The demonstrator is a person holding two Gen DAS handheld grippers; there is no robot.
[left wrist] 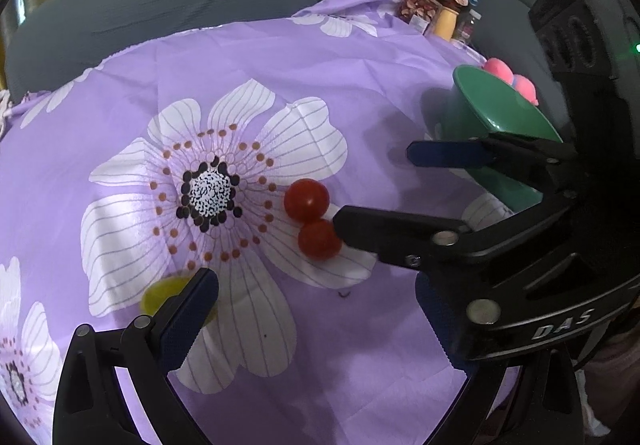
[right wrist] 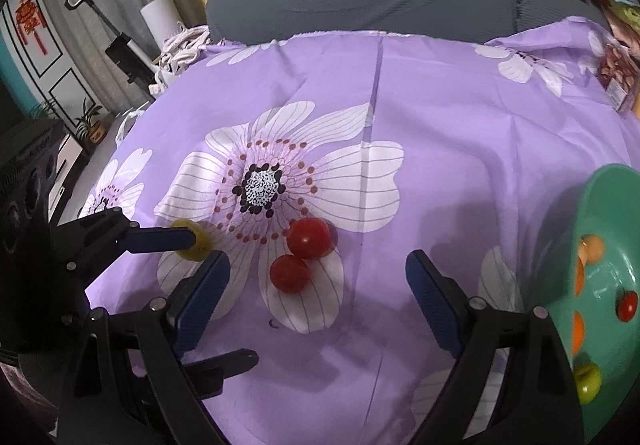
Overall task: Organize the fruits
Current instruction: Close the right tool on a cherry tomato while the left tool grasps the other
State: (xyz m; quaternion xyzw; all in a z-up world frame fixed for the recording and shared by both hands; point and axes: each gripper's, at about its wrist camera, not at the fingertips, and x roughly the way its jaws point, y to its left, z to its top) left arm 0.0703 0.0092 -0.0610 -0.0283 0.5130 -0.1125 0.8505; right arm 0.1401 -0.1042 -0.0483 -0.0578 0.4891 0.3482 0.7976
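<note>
Since the yellow fruit (right wrist: pixel 192 245) sits furthest left on the purple cloth (right wrist: pixel 460 165), the left gripper (right wrist: pixel 208 293) has its wide-open, empty jaws set either side of it, probably for a grab. Middle: two touching red tomatoes (right wrist: pixel 298 257), right gripper (right wrist: pixel 320 293) gaping just short of them, holding nothing. Far right, the green bowl (right wrist: pixel 592 205) already holds fruit, so that's likely the drop spot.

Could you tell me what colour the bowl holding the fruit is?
Green bowl, clearest in the right wrist view.
</note>
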